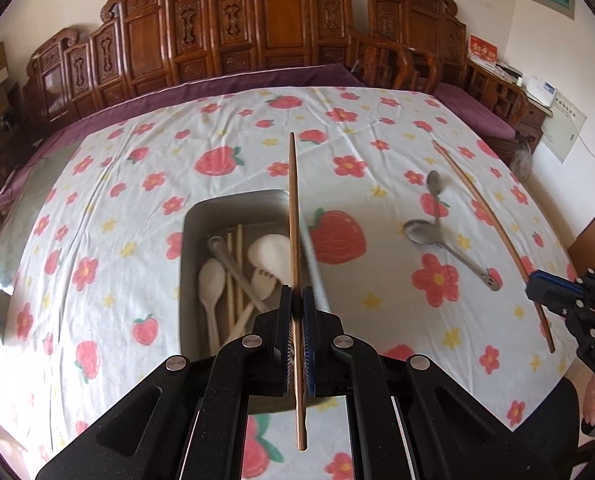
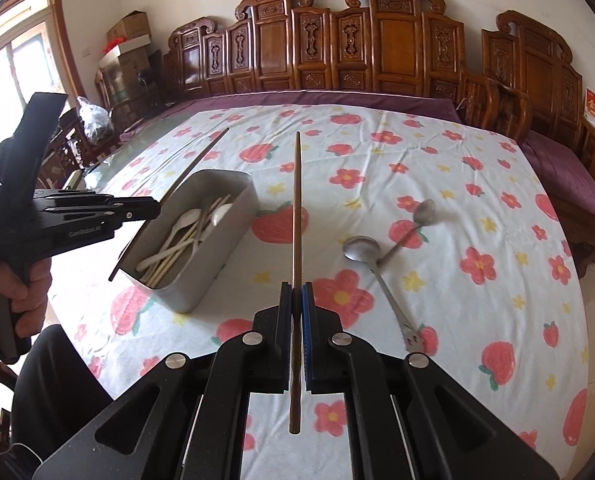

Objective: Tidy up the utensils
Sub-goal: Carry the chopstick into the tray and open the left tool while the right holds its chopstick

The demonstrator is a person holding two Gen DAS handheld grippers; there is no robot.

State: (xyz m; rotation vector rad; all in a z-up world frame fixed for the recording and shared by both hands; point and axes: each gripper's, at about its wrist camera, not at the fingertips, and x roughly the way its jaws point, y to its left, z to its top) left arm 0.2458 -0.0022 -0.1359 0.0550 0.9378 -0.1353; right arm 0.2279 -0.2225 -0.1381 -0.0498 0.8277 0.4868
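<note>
My left gripper is shut on a long brown chopstick, which hangs over the right side of a metal tin. The tin holds white spoons and pale chopsticks. My right gripper is shut on a second brown chopstick, above the cloth to the right of the tin. Two metal spoons lie crossed on the cloth further right. In the right wrist view, the left gripper carries its chopstick above the tin's left edge.
A strawberry-and-flower cloth covers the table. A carved wooden bench with a purple cushion runs along the far side. Cardboard boxes stand at the back left. A person's hand grips the left tool.
</note>
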